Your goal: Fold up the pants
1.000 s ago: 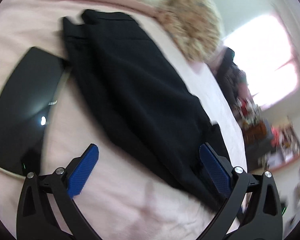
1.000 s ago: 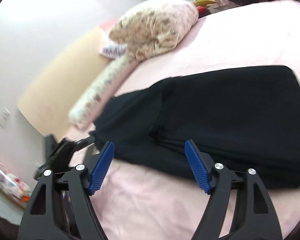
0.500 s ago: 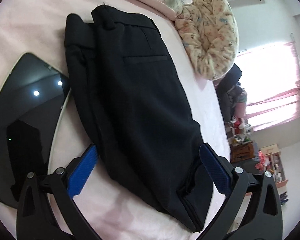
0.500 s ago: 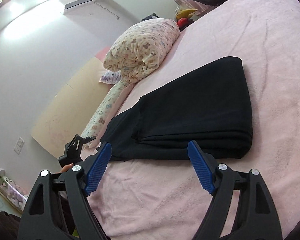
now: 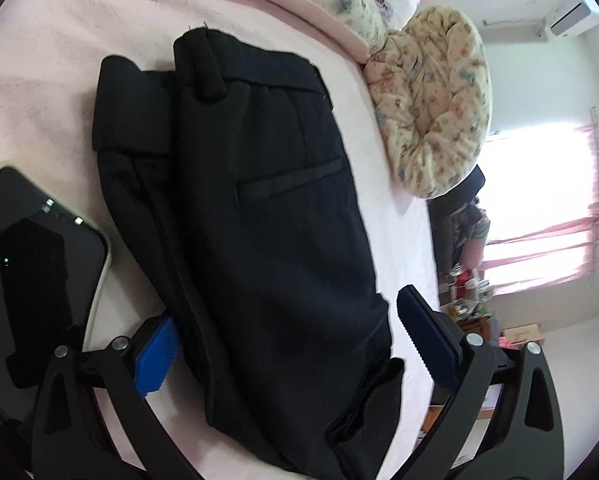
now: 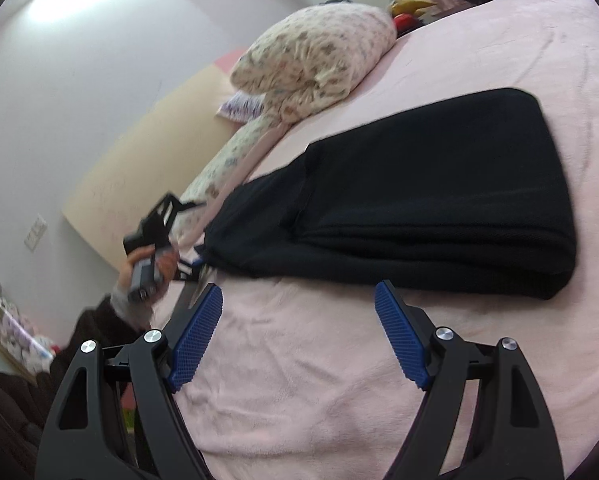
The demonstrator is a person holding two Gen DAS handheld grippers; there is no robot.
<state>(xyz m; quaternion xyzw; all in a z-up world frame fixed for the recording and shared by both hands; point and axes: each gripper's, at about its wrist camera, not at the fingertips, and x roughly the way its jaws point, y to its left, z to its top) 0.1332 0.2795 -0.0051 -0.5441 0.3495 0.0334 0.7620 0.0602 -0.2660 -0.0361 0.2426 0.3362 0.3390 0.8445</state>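
Both grippers' fingers spread; folded pants point(image 5: 259, 220) run lengthwise, waistband toward pillows point(image 5: 431, 96).

Left claw point(image 5: 287, 346) and right claw point(image 6: 299, 336), black triangular cut-out frames, ribbed blue pads point(image 6: 399, 340), silver screws, dark sleeve point(image 6: 99, 320)
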